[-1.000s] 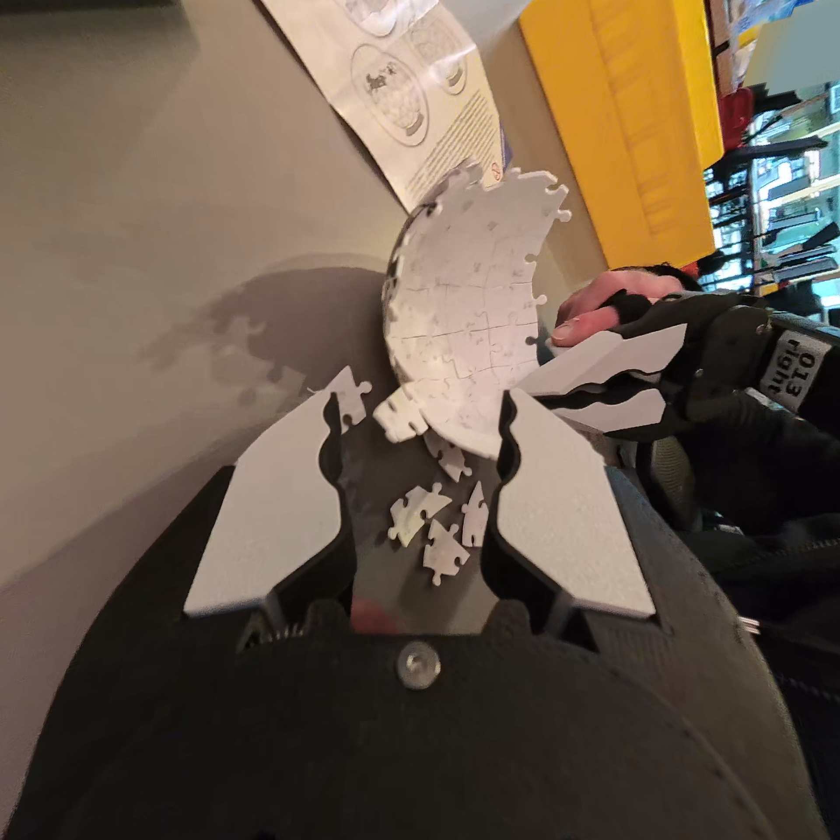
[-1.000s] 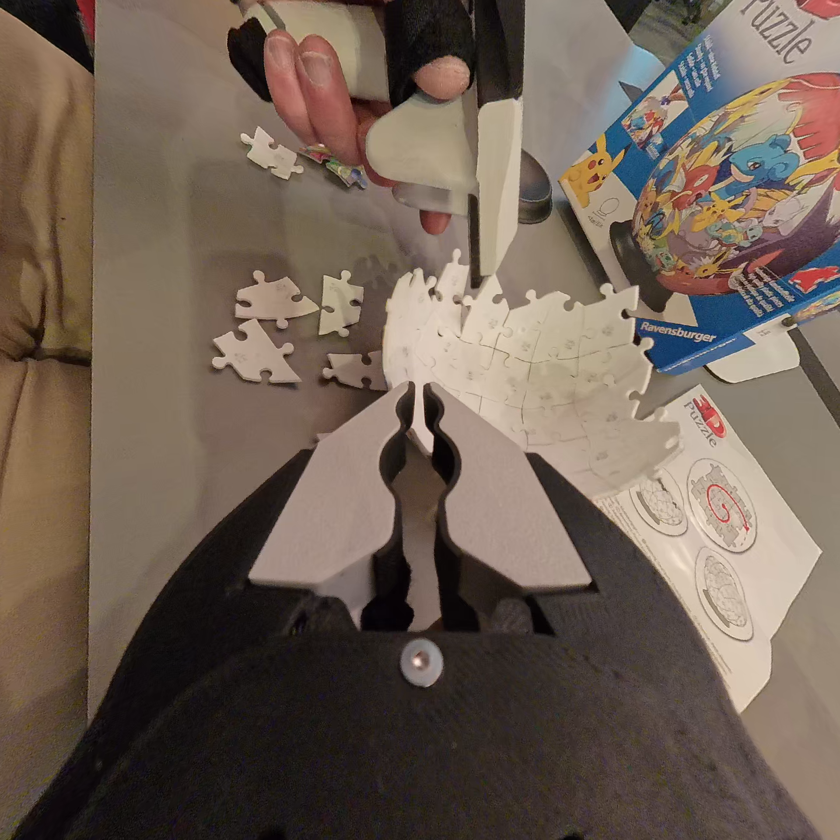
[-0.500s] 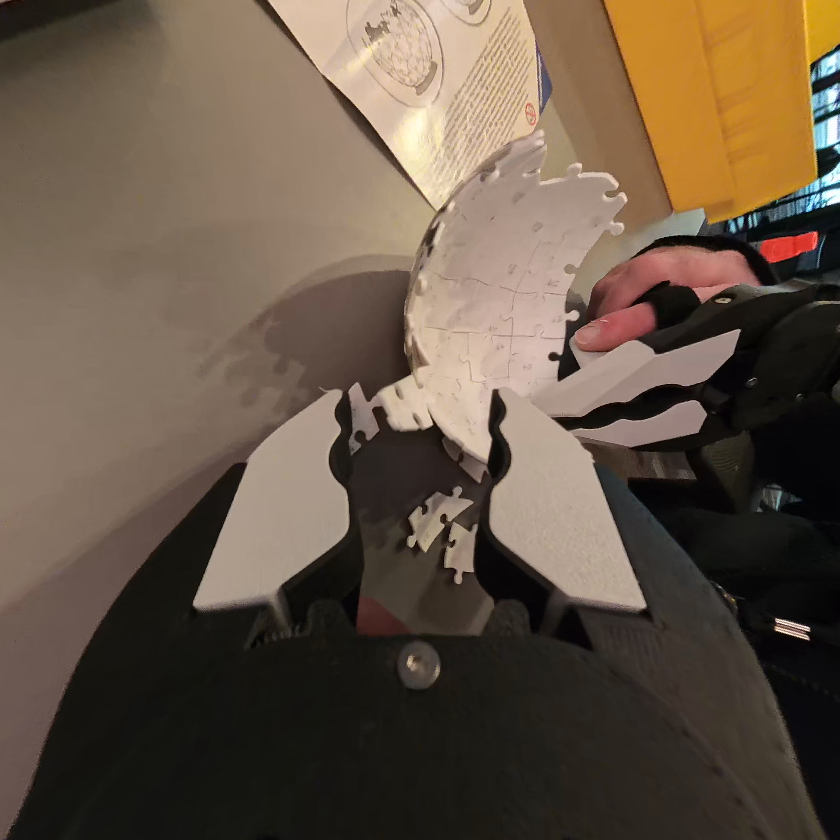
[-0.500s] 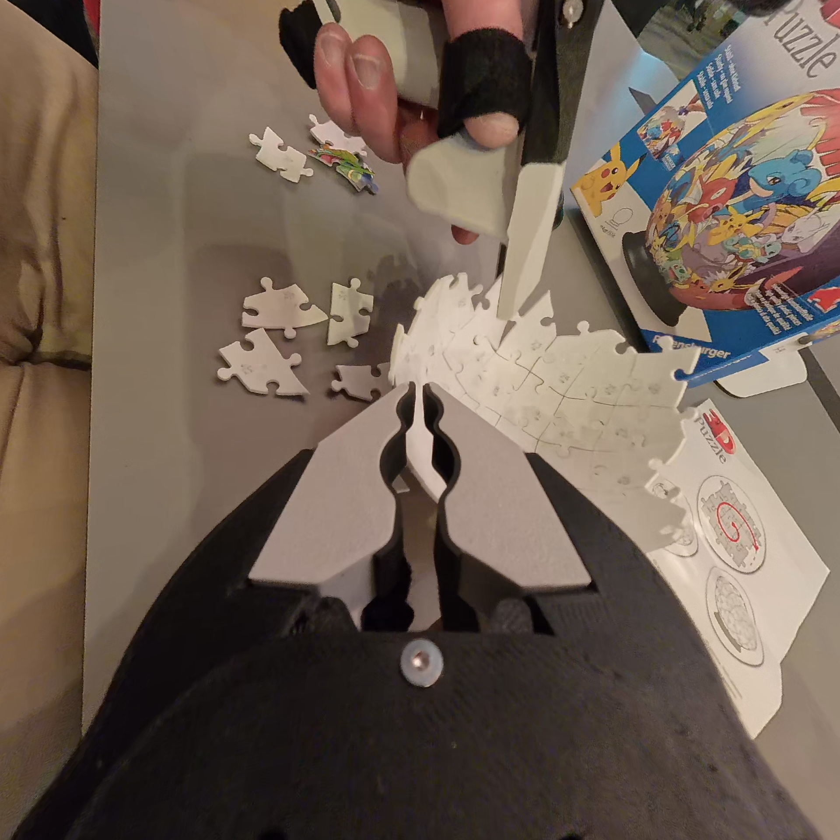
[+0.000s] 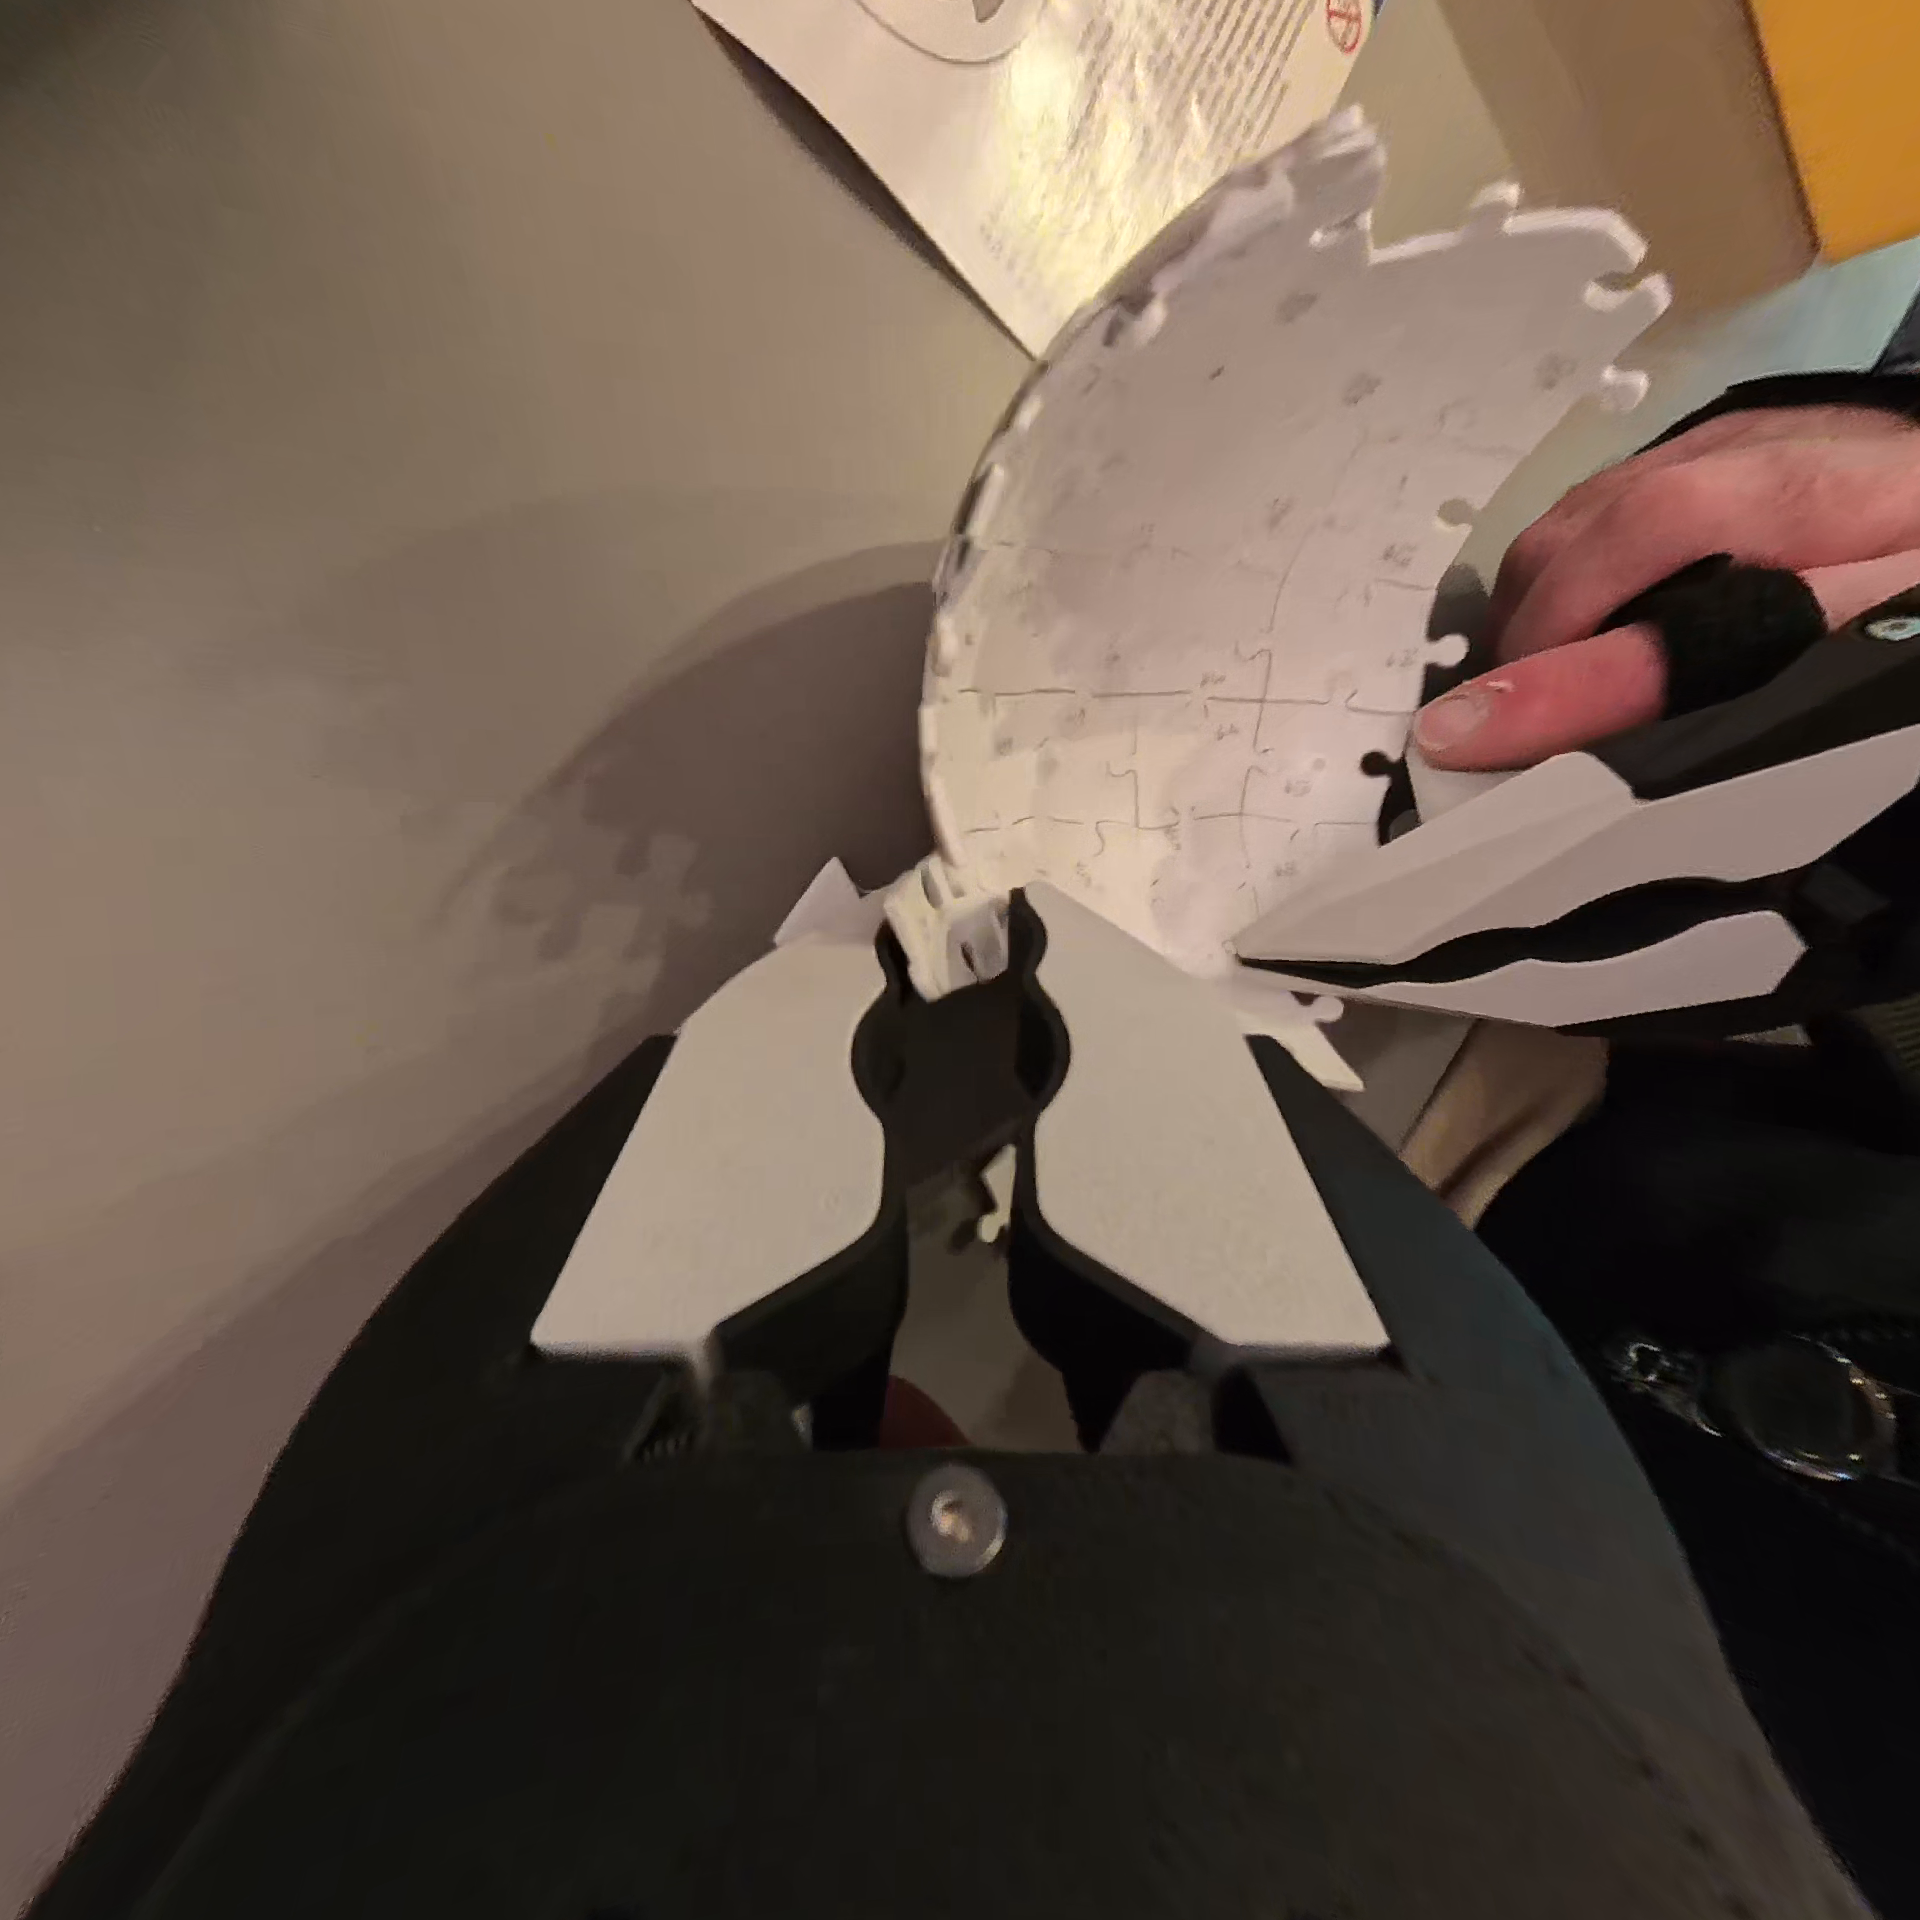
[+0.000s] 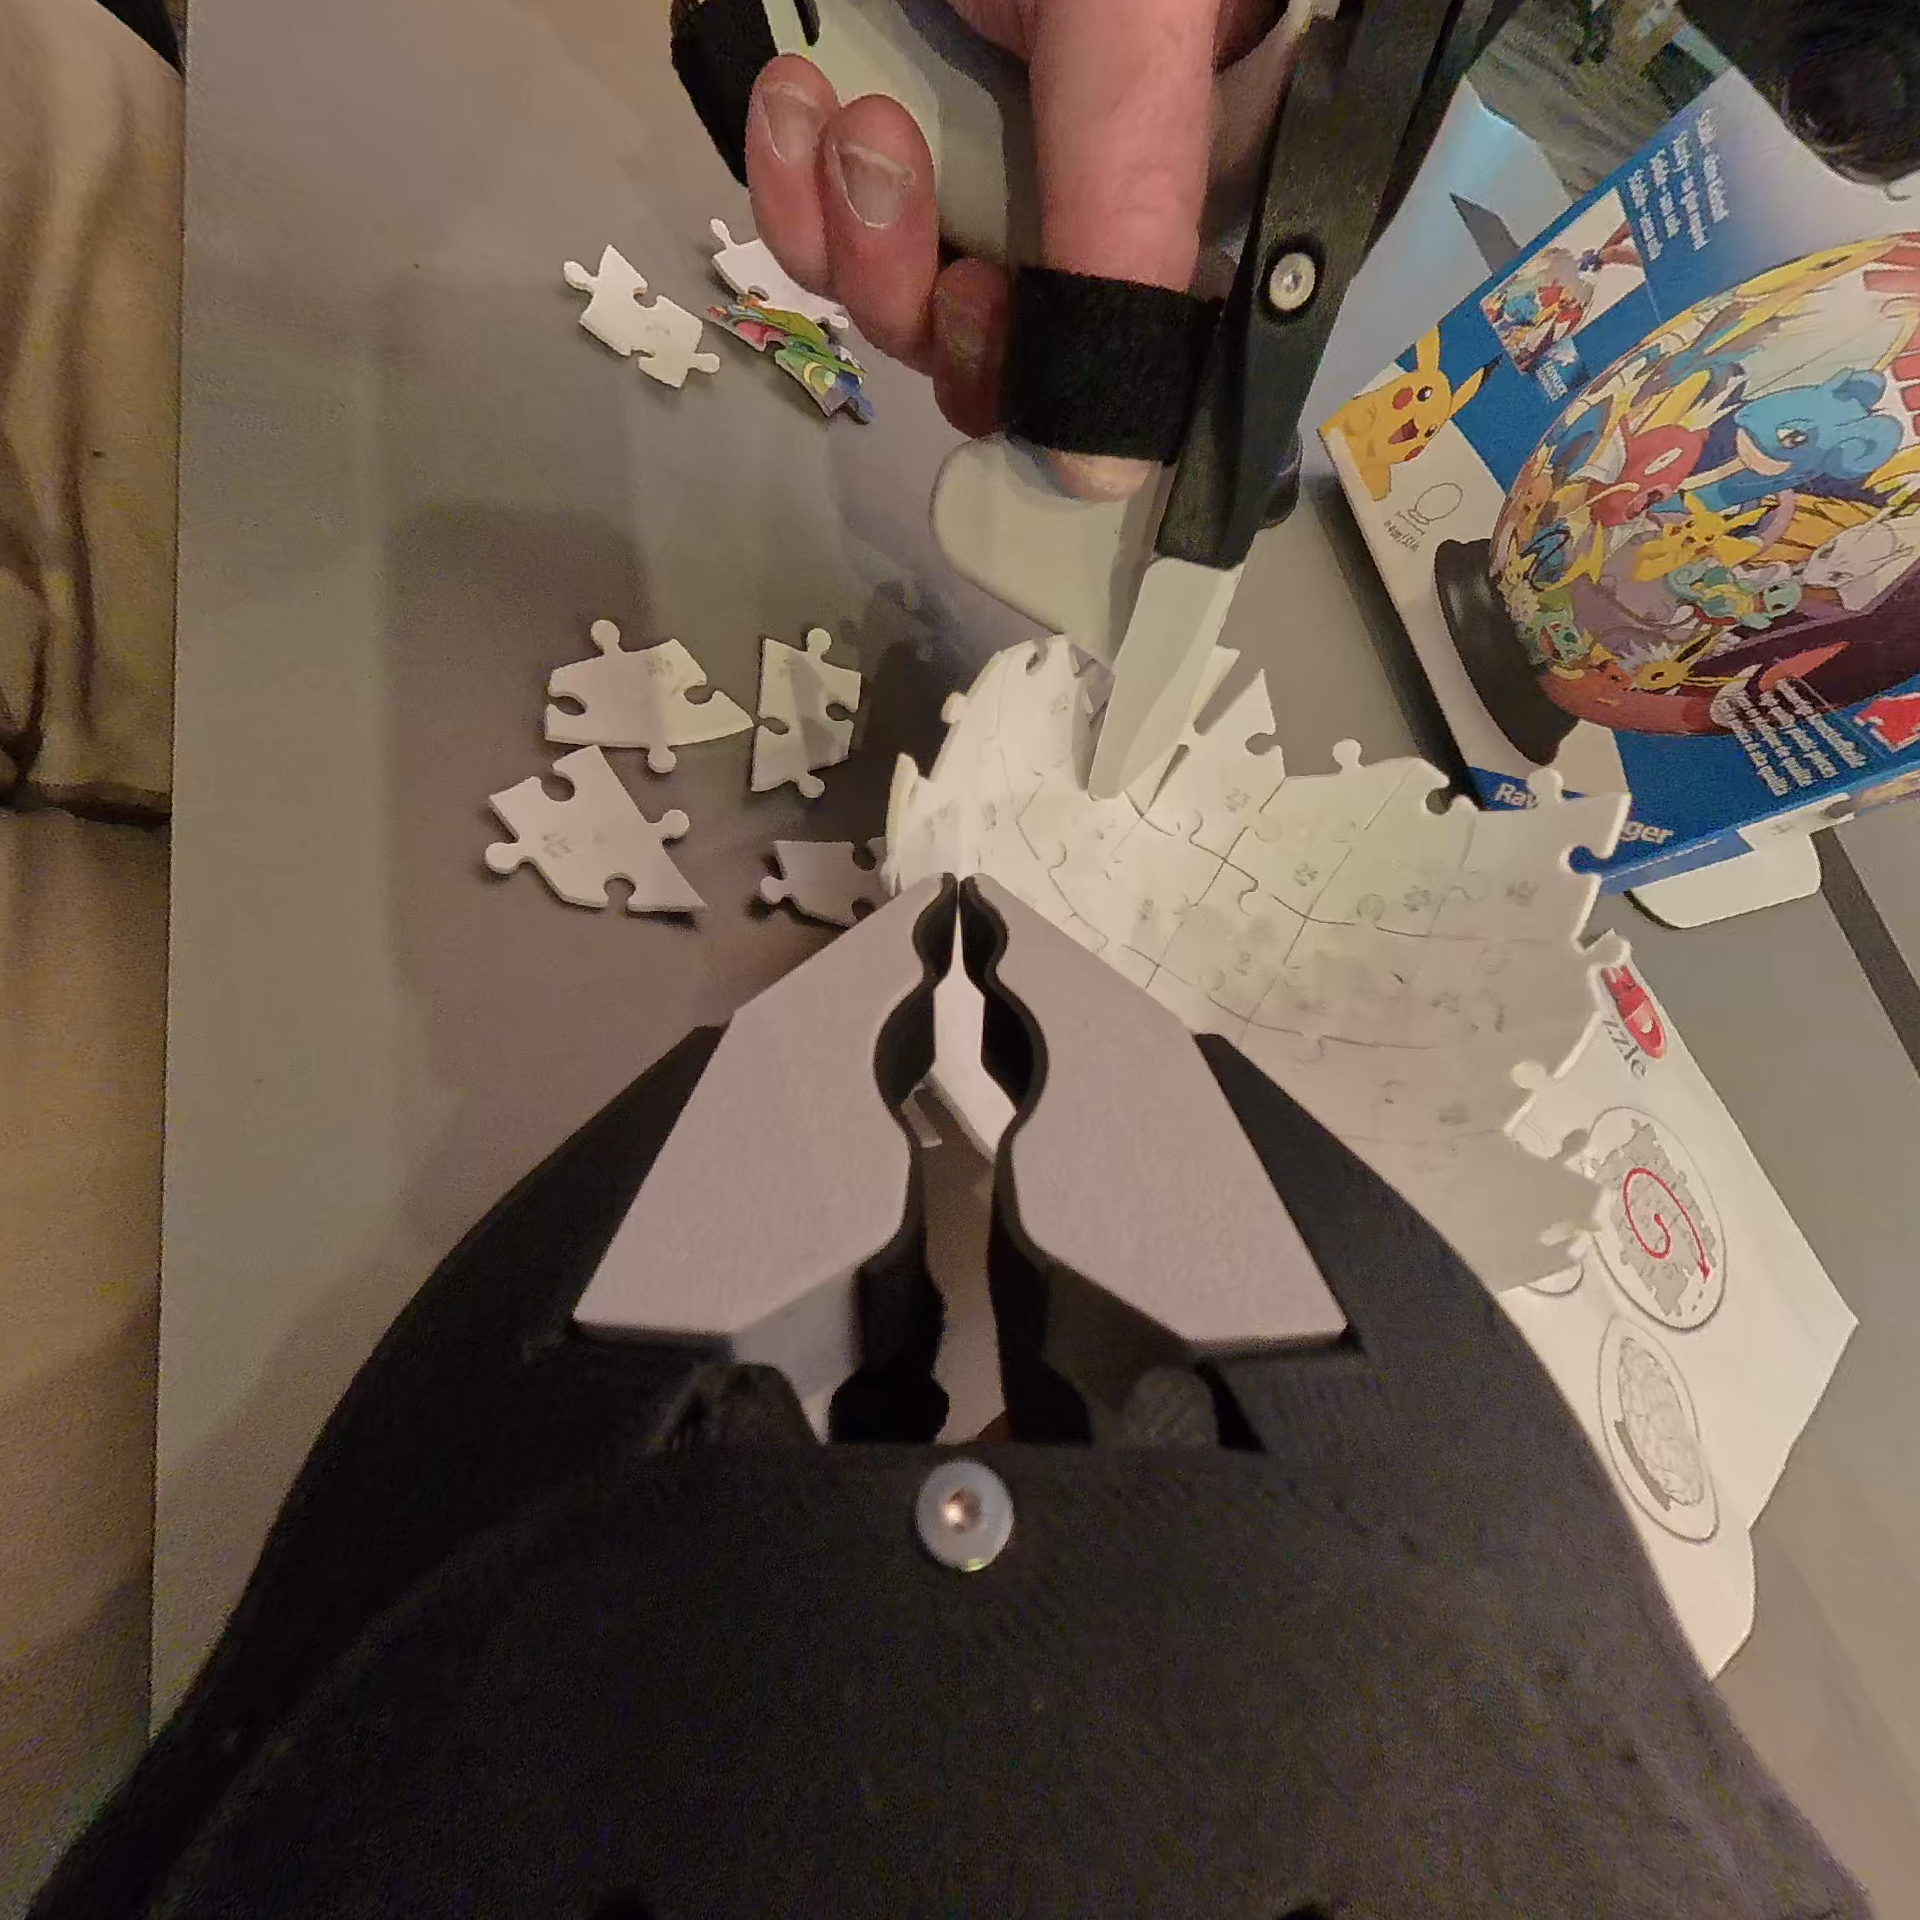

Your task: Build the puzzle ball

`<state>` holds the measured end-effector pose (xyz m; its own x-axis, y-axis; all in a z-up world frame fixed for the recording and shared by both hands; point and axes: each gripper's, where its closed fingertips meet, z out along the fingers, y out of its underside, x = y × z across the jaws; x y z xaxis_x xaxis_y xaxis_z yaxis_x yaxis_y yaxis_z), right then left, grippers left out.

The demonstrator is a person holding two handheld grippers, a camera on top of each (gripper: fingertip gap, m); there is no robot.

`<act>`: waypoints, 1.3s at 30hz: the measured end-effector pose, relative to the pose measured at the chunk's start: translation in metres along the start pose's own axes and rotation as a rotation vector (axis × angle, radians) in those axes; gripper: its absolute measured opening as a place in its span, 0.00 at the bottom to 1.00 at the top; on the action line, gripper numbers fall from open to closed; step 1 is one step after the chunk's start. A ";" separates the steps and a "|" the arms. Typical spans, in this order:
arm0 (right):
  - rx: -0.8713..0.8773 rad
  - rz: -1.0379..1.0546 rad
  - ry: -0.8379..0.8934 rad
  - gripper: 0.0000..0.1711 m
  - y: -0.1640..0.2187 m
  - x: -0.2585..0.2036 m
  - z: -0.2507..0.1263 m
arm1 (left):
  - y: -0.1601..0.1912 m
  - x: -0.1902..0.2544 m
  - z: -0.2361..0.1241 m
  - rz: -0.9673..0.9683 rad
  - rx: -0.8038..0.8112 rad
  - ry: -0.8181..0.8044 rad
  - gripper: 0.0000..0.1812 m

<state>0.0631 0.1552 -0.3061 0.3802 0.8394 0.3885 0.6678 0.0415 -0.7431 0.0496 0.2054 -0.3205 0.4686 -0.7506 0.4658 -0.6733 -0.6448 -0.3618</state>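
The half-built puzzle ball is a white curved shell [image 6: 1288, 914], seen from its blank inner side. It is tilted up over the grey table [image 6: 364, 520]. My right gripper [image 6: 956, 894] is shut on the shell's near rim. My left gripper [image 5: 951, 930] has closed on jagged pieces at the shell's [image 5: 1174, 665] lower edge. In the right wrist view, the left gripper [image 6: 1132, 717] comes down from the top onto the far rim. In the left wrist view, the right gripper [image 5: 1278, 951] pinches the rim from the right.
Several loose white pieces [image 6: 644, 696] lie left of the shell, and a coloured piece [image 6: 795, 348] lies farther back. The puzzle box [image 6: 1662, 520] is at the right and the instruction sheet [image 6: 1662, 1299] lies under the shell. A beige cushion [image 6: 73, 520] borders the table's left edge. The grippers' ends are close to 6 cm from one another.
My left gripper has moved in toward the shell and its jaws have closed from wide open onto the rim pieces. The right gripper has stayed shut on the shell, which tilted up a little.
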 end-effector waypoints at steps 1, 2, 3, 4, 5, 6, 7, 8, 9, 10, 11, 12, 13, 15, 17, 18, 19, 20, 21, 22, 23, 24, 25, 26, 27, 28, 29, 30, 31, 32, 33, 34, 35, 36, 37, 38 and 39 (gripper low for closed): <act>-0.002 0.001 -0.001 0.00 0.000 0.000 0.001 | 0.000 0.000 0.000 0.017 -0.005 -0.006 0.09; -0.004 0.001 0.000 0.00 0.000 0.000 0.001 | 0.000 0.000 0.000 0.025 -0.008 -0.007 0.08; -0.005 -0.001 0.000 0.00 0.001 0.000 0.002 | -0.001 0.001 0.000 0.033 -0.012 -0.011 0.07; -0.005 -0.004 0.000 0.00 0.000 0.000 0.002 | -0.002 0.000 0.000 0.044 -0.013 -0.017 0.06; -0.008 -0.007 0.001 0.00 0.001 0.000 0.002 | -0.003 0.000 0.000 0.054 -0.015 -0.022 0.06; -0.011 -0.010 0.001 0.00 0.001 0.000 0.003 | -0.003 0.000 0.000 0.060 -0.017 -0.024 0.05; -0.011 -0.011 0.001 0.00 0.001 -0.001 0.003 | -0.004 0.001 0.000 0.065 -0.018 -0.020 0.04; -0.010 -0.009 0.001 0.00 0.001 0.000 0.003 | -0.005 0.001 0.001 0.067 -0.017 -0.021 0.04; -0.008 -0.008 0.000 0.00 0.001 -0.001 0.004 | -0.005 0.001 0.001 0.067 -0.015 -0.019 0.04; -0.008 -0.009 -0.001 0.00 0.001 -0.001 0.004 | -0.006 0.000 0.001 0.067 -0.010 -0.015 0.03; -0.009 -0.010 -0.002 0.00 0.001 -0.001 0.004 | -0.006 0.000 0.001 0.066 -0.006 -0.013 0.03; -0.008 -0.010 -0.002 0.00 0.001 -0.001 0.004 | -0.007 -0.001 0.001 0.065 0.003 -0.009 0.03; -0.007 -0.010 -0.002 0.00 0.002 -0.001 0.004 | -0.009 -0.002 0.001 0.067 0.016 -0.007 0.03; -0.007 -0.011 -0.004 0.00 0.002 -0.001 0.004 | -0.011 -0.003 0.001 0.059 0.037 -0.001 0.03; 0.000 -0.015 -0.001 0.00 0.000 -0.001 0.004 | -0.012 -0.004 0.002 0.062 0.043 0.007 0.03; 0.000 -0.016 0.000 0.00 0.000 -0.001 0.003 | -0.013 -0.004 0.002 0.070 0.049 0.009 0.03; 0.000 -0.016 0.003 0.00 0.000 0.000 0.003 | -0.014 -0.005 0.002 0.079 0.064 0.007 0.03; 0.002 -0.014 0.004 0.00 0.000 0.000 0.003 | -0.014 -0.005 0.002 0.081 0.065 0.007 0.03; 0.006 -0.015 0.003 0.00 -0.001 0.000 0.002 | -0.013 -0.006 0.002 0.081 0.057 0.004 0.03; 0.013 -0.019 0.003 0.00 -0.002 0.000 0.001 | -0.014 -0.007 0.002 0.085 0.057 -0.004 0.04; 0.017 -0.020 0.004 0.00 -0.002 0.000 0.000 | -0.015 -0.007 0.002 0.087 0.062 -0.009 0.04; 0.017 -0.017 0.003 0.00 -0.002 0.000 -0.001 | -0.016 -0.007 0.001 0.087 0.070 -0.012 0.03; 0.016 -0.012 0.004 0.00 -0.002 0.000 -0.002 | -0.018 -0.007 0.000 0.092 0.081 -0.018 0.03; 0.013 -0.007 0.008 0.00 -0.001 0.002 -0.004 | -0.019 -0.006 -0.001 0.103 0.079 -0.027 0.03; 0.014 -0.001 0.014 0.00 0.000 0.003 -0.006 | -0.019 -0.006 -0.001 0.115 0.072 -0.035 0.02; 0.016 0.009 0.022 0.00 0.000 0.006 -0.010 | -0.020 -0.006 -0.002 0.123 0.073 -0.048 0.02; 0.018 0.023 0.033 0.00 0.001 0.010 -0.015 | -0.022 -0.006 -0.003 0.129 0.079 -0.064 0.02; 0.017 0.043 0.043 0.00 0.003 0.014 -0.019 | -0.023 -0.004 -0.003 0.140 0.078 -0.076 0.02; 0.016 0.063 0.051 0.00 0.006 0.017 -0.024 | -0.025 -0.004 -0.003 0.156 0.073 -0.097 0.02; 0.014 0.079 0.061 0.00 0.009 0.021 -0.029 | -0.027 -0.005 -0.003 0.169 0.073 -0.126 0.02; 0.009 0.090 0.073 0.00 0.012 0.024 -0.034 | -0.029 -0.005 -0.003 0.178 0.072 -0.143 0.02; 0.007 0.099 0.081 0.00 0.016 0.026 -0.040 | -0.030 -0.003 -0.003 0.184 0.071 -0.149 0.02; 0.009 0.110 0.083 0.00 0.018 0.027 -0.045 | -0.033 -0.002 -0.004 0.192 0.072 -0.166 0.02; 0.013 0.120 0.084 0.00 0.021 0.027 -0.050 | -0.035 -0.002 -0.005 0.207 0.076 -0.192 0.02; 0.015 0.126 0.086 0.00 0.023 0.027 -0.054 | -0.037 -0.002 -0.005 0.222 0.073 -0.219 0.02; 0.011 0.126 0.093 0.01 0.026 0.028 -0.057 | -0.040 -0.001 -0.006 0.228 0.079 -0.240 0.02; 0.004 0.122 0.101 0.01 0.030 0.029 -0.059 | -0.043 0.001 -0.007 0.225 0.093 -0.244 0.02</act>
<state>0.1319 0.1485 -0.2845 0.5208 0.7794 0.3484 0.6108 -0.0551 -0.7899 0.0752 0.2338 -0.2989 0.4448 -0.8806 0.1633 -0.7256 -0.4613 -0.5106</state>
